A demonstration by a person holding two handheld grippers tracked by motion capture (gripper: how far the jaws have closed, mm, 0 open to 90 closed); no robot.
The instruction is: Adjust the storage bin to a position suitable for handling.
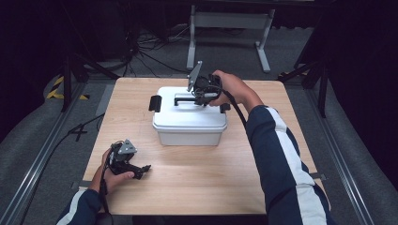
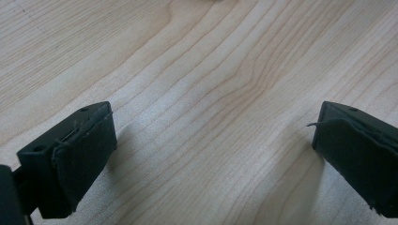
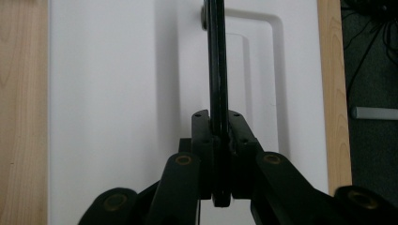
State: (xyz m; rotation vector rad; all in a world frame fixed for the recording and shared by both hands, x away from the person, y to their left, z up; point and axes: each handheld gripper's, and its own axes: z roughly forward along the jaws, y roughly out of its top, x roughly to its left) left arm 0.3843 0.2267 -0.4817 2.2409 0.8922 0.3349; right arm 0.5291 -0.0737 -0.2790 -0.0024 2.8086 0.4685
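A white plastic storage box (image 1: 189,126) with a white lid (image 3: 117,93) stands in the middle of the wooden table (image 1: 197,187). Black latches sit at its left end (image 1: 155,103) and right end (image 1: 225,107). A black carry handle (image 1: 184,99) stands raised on the lid. My right gripper (image 1: 202,97) is over the lid, shut on the handle (image 3: 217,70), which runs straight up between its closed jaws. My left gripper (image 1: 141,171) rests low on the table near the front left corner, open, with bare wood between its pads (image 2: 82,154).
A grey metal stand (image 1: 230,28) and loose cables (image 1: 150,47) sit on the floor beyond the table. Rails (image 1: 42,159) run along both sides. Bare tabletop (image 1: 202,178) lies in front of the box.
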